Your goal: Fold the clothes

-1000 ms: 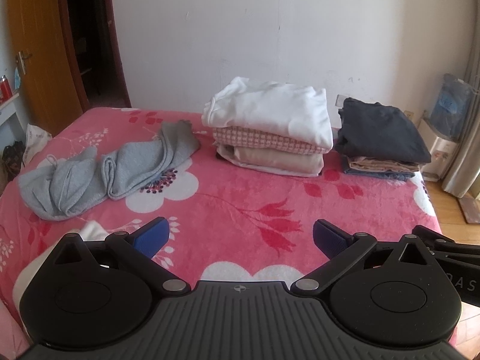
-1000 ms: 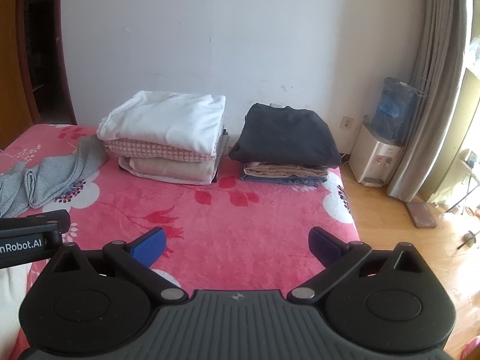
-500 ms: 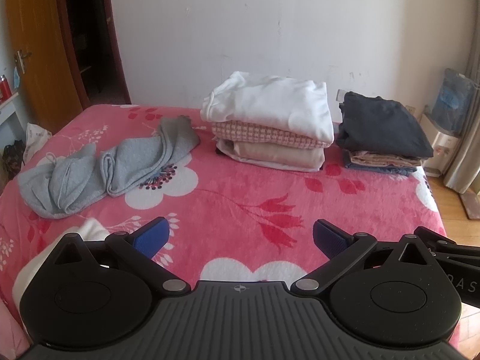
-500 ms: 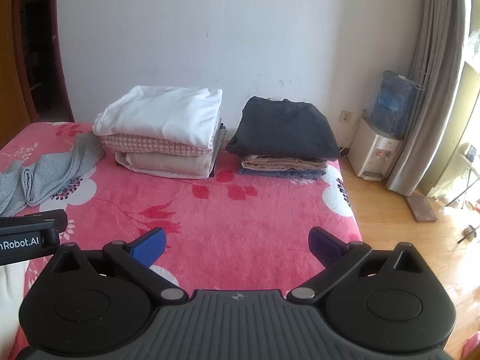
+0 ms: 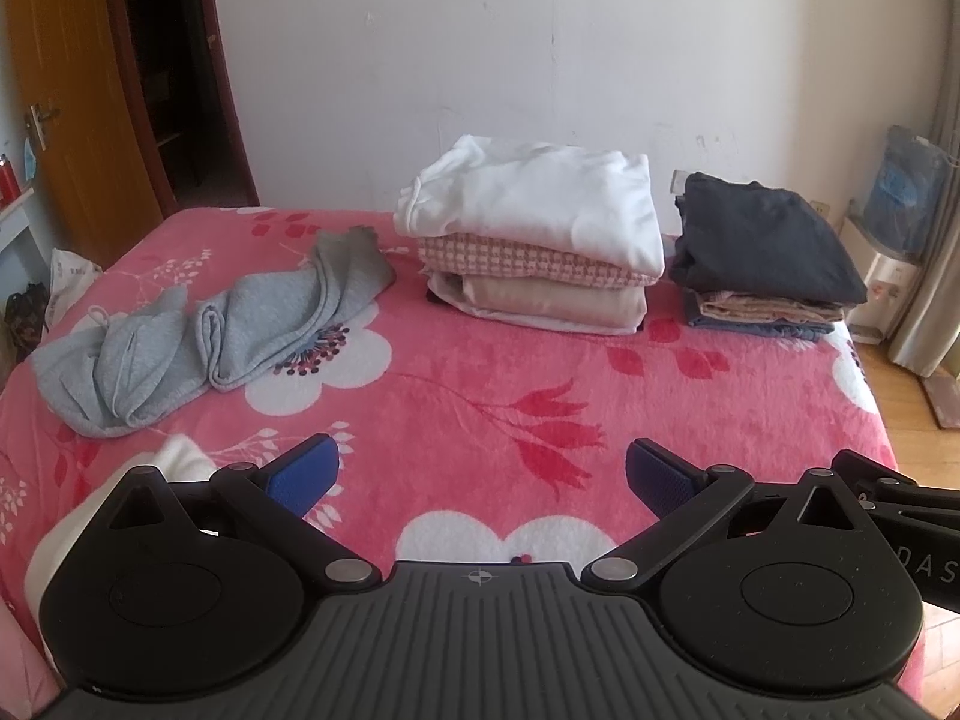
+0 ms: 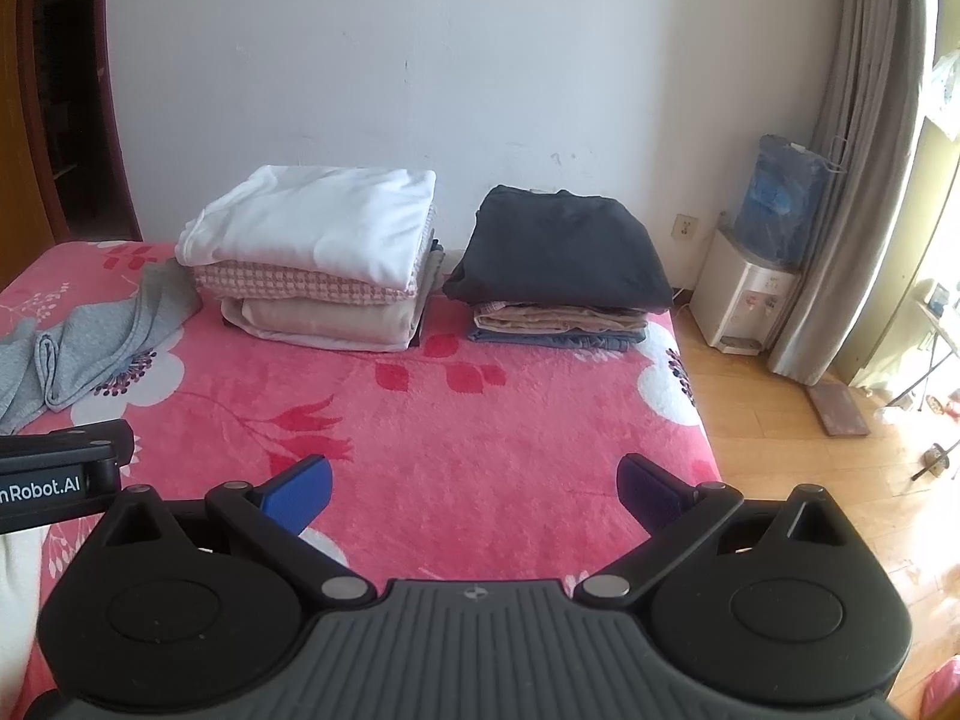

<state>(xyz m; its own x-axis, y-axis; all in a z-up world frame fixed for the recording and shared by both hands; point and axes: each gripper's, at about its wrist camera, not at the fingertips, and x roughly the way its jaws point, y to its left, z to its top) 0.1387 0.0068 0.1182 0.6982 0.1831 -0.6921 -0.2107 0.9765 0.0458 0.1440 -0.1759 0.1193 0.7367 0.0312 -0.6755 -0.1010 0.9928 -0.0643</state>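
Bedroom surroundings — bed, wall, door and corner

A pink floral blanket (image 5: 480, 396) covers the bed, which stands against a plain white wall (image 5: 510, 60). At the left, an orange wooden door (image 5: 66, 90) stands open beside a dark doorway (image 5: 162, 72). In the right corner a water dispenser (image 6: 744, 294) with a blue bottle (image 6: 780, 204) stands on the wooden floor (image 6: 780, 420) — just beside a grey curtain (image 6: 840, 168).

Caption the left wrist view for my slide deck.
Open left hand-held gripper over pink bed; grey garment unfolded, two stacks behind.
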